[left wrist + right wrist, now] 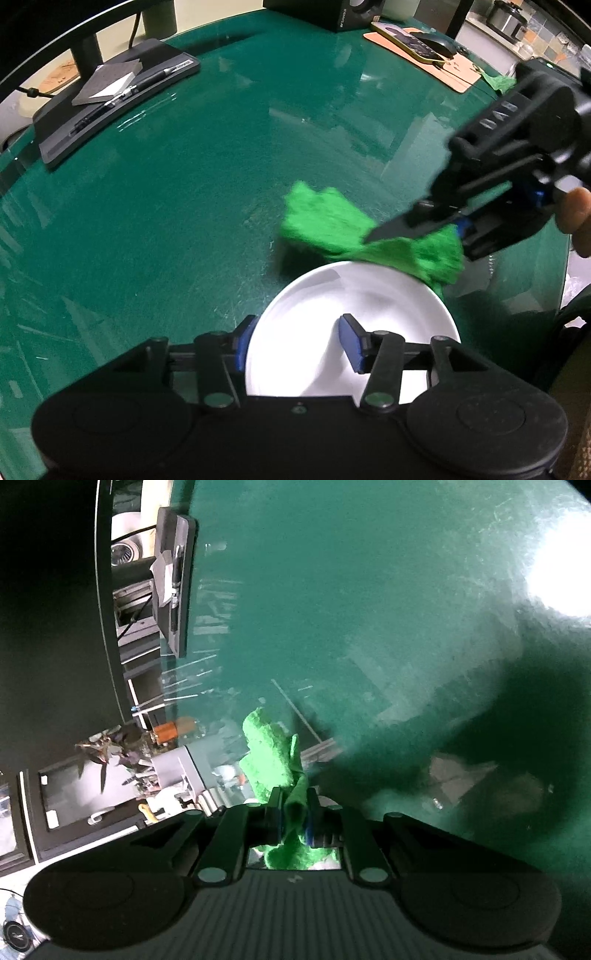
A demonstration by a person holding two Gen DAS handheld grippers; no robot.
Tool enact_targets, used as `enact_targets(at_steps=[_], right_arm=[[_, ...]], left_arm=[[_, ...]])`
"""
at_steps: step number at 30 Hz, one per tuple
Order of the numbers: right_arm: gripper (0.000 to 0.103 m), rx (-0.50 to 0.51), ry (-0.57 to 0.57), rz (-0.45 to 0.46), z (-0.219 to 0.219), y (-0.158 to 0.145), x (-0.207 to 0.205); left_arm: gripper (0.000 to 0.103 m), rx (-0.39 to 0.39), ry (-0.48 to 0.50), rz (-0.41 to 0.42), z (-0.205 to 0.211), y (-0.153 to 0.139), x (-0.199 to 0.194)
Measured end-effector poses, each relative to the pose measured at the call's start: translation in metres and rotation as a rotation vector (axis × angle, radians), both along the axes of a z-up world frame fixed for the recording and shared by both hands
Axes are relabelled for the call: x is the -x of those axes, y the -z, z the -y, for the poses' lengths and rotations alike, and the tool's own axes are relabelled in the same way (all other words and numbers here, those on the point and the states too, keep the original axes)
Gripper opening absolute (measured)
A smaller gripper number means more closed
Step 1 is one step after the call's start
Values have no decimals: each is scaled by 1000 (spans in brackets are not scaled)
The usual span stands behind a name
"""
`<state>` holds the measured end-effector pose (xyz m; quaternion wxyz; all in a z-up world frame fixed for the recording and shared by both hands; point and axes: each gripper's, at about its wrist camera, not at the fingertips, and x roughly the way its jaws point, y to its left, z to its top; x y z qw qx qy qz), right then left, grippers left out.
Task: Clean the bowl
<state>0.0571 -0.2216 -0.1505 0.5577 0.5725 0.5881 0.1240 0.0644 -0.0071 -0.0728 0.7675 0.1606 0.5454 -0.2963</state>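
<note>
On the far left of the shiny green tabletop [177, 192] sits a flat black tray [110, 99] with a grey pad and a pen on it. It is well apart from the work.

Next comes the left gripper [295, 341], low in the left wrist view. Its jaws stand part open around the near edge of the round white bowl [354, 325]. One blue pad [242, 347] is just outside the rim and the other blue pad is inside the bowl. There looks to be a small gap at the rim, so I cannot be sure the pads press on it. The bowl sits on the tabletop, close in front of this gripper.

Further right is the fuzzy bright green cloth [347, 229]. It hangs over the far rim of the bowl. The right gripper [413, 225] comes in from the right, with a person's fingertip [580, 218] behind it. Its jaws are closed tight on the cloth. The right wrist view shows the same pinch: the cloth [273, 760] is bunched between the two jaws.

What could go wrong? If the left jaws are loose, the bowl may slide or tip when the cloth pushes on it. The tabletop is slick, so that is easy. The cloth could also slip out of the pinch while it rubs, because only a small fold is held. Much of the cloth is outside the bowl, so it might wipe the tabletop and miss the inside.
</note>
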Motion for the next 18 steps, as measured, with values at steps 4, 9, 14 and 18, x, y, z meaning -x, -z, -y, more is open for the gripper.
enact_targets(at_steps=[4,9,14,18], right_arm=[[12,19,-29,19,-10,2,-12],[12,8,-22,-5,6,3,5],[12,16,-27,-38,7,7,6],[12,4,-53,5,-15,11,-17]], left_arm=[[52,-9,12,6,1,0,0],[52,9,29,-8,0,1,0],[52,3,39,-7,1,1,0],[52,-2,39,-2,2,1,1]])
